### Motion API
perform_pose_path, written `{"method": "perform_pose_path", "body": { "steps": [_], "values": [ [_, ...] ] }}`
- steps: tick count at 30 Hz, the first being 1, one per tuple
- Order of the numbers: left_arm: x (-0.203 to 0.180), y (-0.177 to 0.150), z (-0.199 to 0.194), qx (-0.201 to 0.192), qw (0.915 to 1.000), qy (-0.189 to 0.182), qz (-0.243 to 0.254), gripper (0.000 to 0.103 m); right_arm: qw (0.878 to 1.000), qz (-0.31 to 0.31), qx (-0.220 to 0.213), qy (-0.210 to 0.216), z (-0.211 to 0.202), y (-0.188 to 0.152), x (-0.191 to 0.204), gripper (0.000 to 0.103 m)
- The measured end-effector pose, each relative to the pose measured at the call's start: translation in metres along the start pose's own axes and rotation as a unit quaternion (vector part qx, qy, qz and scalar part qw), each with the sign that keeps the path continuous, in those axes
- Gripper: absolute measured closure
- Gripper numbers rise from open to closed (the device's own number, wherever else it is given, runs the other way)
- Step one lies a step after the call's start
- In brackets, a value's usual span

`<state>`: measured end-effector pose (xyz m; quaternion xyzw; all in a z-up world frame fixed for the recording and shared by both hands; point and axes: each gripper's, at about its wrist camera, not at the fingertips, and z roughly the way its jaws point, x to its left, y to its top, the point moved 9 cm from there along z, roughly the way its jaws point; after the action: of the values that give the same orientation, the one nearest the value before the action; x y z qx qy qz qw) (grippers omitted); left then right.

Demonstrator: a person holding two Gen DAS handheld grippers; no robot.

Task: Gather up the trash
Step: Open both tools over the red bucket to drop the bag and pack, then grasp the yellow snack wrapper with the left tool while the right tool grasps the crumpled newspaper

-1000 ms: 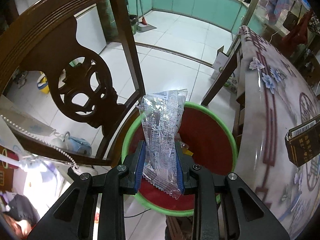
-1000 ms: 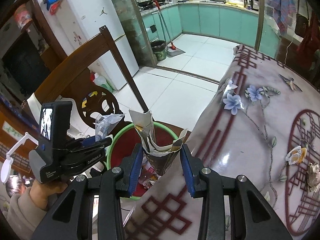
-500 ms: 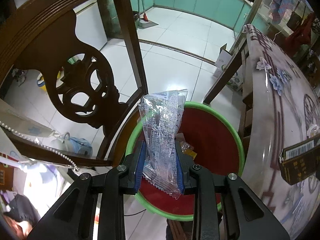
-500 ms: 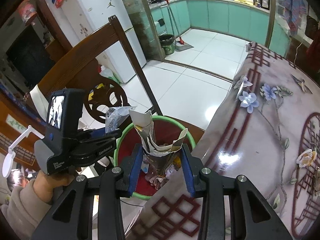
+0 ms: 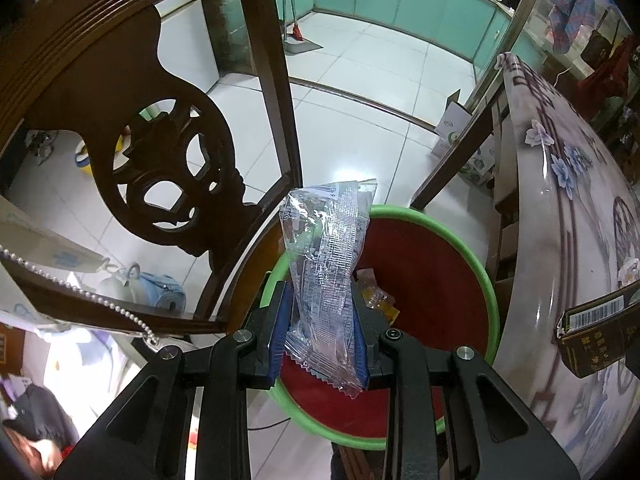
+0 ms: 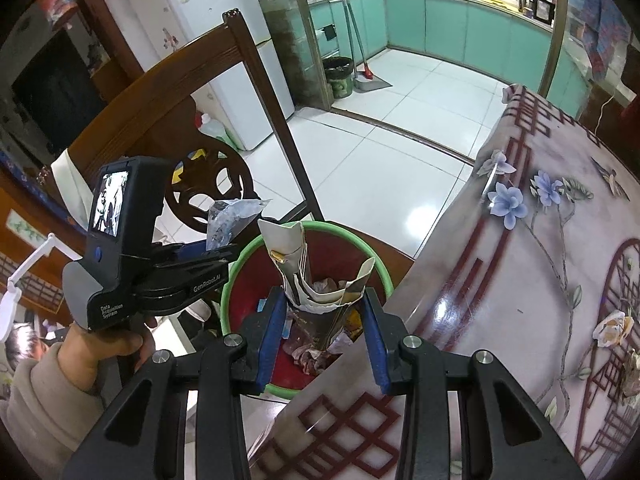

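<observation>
Two pieces of trash, both held over bin (image 5: 472, 252) with green rim: clear wrapper (image 5: 326, 264) pinched in left claw (image 5: 320, 332); torn carton (image 6: 320, 280) clamped in right claw (image 6: 324, 332). Bin contents partly hidden, crumpled scraps hard to identify. Chair (image 5: 132, 92) left, desk (image 6: 540, 240) right.

A glossy floral-patterned table (image 6: 520, 280) carries crumpled scraps (image 6: 612, 326) near its right edge, above white floor tiles (image 6: 380, 160).
</observation>
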<state>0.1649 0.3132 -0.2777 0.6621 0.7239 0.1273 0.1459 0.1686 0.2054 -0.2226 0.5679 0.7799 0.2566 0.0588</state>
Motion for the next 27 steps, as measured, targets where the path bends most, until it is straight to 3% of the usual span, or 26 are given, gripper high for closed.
{"method": "perform_pose_path", "body": {
  "steps": [1,2,3,5,7,9,16,22,27],
  "values": [
    [0.0,0.0,0.0,0.001,1.0,-0.002,-0.001,0.074,1.0,0.0,-0.001,-0.001,0.0,0.0,0.0,0.068],
    [0.0,-0.001,0.001,0.002,1.0,-0.004,-0.004,0.066,1.0,0.0,-0.003,-0.001,0.0,0.001,-0.001,0.068],
    [0.0,0.0,0.001,0.002,1.0,-0.004,-0.006,0.046,1.0,-0.001,-0.005,0.0,-0.002,0.001,-0.001,0.065],
    [0.0,0.002,-0.003,-0.01,0.9999,0.0,-0.009,0.028,1.0,-0.002,-0.004,0.001,-0.001,0.001,-0.002,0.052],
    [-0.001,0.005,-0.009,-0.023,0.9997,0.001,-0.008,0.026,1.0,0.0,-0.009,-0.002,-0.005,0.001,-0.004,0.038],
    [-0.002,0.009,-0.013,-0.029,0.9995,-0.001,-0.011,0.022,1.0,0.0,-0.021,-0.001,-0.012,0.001,-0.006,0.037],
    [-0.024,0.013,-0.039,-0.059,0.998,-0.018,-0.015,0.022,0.998,0.03,-0.045,-0.027,-0.043,-0.015,-0.04,0.037],
    [-0.1,-0.005,-0.056,-0.059,0.9945,-0.063,0.059,0.022,0.989,0.106,-0.043,-0.088,-0.079,-0.066,-0.125,0.037],
    [-0.179,-0.027,-0.065,-0.046,0.9858,-0.096,0.13,0.022,0.967,0.191,-0.049,-0.161,-0.124,-0.121,-0.226,0.037]
  ]
}}
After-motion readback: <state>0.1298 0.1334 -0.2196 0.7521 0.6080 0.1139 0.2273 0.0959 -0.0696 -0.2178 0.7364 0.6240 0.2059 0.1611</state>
